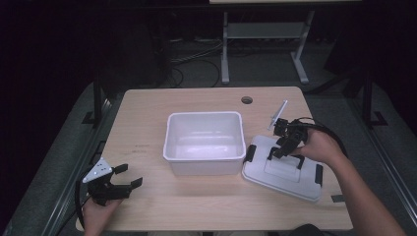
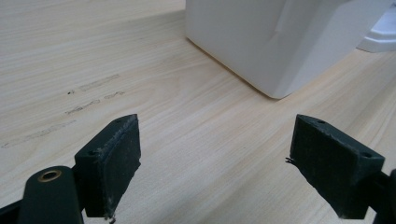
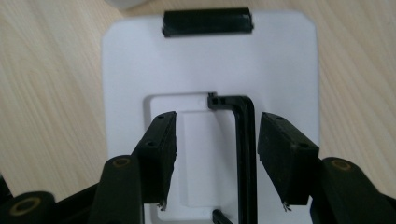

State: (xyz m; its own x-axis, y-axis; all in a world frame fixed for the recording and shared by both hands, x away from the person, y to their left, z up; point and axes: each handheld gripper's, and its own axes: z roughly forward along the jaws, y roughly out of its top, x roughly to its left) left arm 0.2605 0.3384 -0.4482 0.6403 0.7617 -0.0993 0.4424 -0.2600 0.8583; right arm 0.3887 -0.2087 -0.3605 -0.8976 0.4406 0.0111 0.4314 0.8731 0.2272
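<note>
The right gripper (image 3: 212, 161) hangs over the white lid (image 1: 284, 167), which lies flat on the table (image 1: 147, 113) just right of the empty white tub (image 1: 204, 142). Its 2 jaws stand partly open astride the lid's black handle (image 3: 243, 154), pads clear of it, gripping nothing, likely lined up to pinch the bar. The left gripper (image 1: 125, 175) rests wide open and empty near the table's front left corner, well apart from the tub, leaving bare wood between. A pen (image 1: 278, 114) lies behind the lid.
</note>
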